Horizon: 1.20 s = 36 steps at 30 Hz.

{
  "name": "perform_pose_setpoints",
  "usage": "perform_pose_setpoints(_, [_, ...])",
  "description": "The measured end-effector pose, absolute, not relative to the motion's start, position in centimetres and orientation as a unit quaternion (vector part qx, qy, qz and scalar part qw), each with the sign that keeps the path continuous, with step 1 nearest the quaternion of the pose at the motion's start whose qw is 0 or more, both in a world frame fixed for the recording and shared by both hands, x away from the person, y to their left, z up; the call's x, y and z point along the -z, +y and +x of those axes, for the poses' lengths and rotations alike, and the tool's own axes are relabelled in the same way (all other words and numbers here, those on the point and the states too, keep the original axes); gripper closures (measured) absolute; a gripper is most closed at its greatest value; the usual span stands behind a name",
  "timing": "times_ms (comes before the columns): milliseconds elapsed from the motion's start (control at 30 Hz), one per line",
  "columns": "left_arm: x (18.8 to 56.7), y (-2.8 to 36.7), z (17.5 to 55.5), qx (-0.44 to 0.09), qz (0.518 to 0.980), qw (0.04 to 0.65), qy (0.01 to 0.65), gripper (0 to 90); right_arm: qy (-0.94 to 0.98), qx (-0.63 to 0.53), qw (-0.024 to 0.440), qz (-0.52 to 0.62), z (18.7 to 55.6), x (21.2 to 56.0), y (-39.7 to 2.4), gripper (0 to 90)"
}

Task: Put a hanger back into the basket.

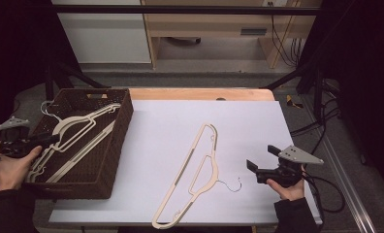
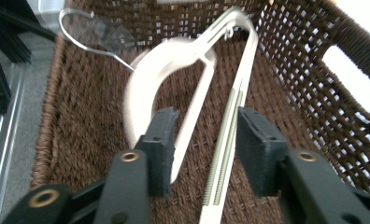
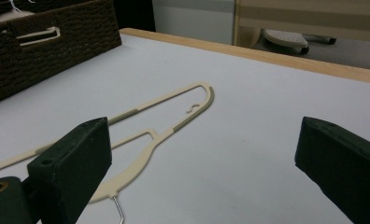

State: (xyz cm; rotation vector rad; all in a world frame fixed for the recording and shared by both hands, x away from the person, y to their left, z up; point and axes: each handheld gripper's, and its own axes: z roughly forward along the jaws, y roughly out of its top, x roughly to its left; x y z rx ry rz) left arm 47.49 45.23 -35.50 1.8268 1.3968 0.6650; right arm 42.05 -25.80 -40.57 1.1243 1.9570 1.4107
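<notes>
The dark brown woven wicker basket (image 1: 113, 141) at the surface's left holds a cream plastic clothes hanger (image 2: 145, 79); the left gripper (image 2: 204, 140), fingers part-open astride its arm without pressing, could snag it when withdrawing, while the right gripper (image 1: 264, 159) hovers wide open
</notes>
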Motion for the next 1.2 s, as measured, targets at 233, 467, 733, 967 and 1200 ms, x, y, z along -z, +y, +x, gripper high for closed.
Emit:
perform_pose_setpoints(233, [33.9,42.8,45.5,-0.278,0.690,0.446,0.497,42.4,0.714,-0.516,0.237,0.409,42.0,40.5,-25.9,4.3])
perform_pose_setpoints(467, [32.8,38.4,43.6,-0.291,0.676,0.515,0.439,26.1,0.713,-0.517,0.238,0.409,41.9,40.5,-25.9,4.5])
perform_pose_setpoints(733, [33.3,32.4,42.4,-0.284,0.686,0.542,0.394,7.6,0.712,-0.520,0.238,0.406,41.8,40.4,-26.0,5.0])
perform_pose_setpoints(967, [34.2,27.6,41.6,-0.272,0.713,0.541,0.354,6.2,0.713,-0.522,0.235,0.404,41.8,40.4,-25.9,5.4])
perform_pose_setpoints(1200, [35.6,24.3,40.8,-0.252,0.730,0.543,0.331,5.7,0.718,-0.520,0.230,0.401,41.8,40.5,-25.7,5.7])
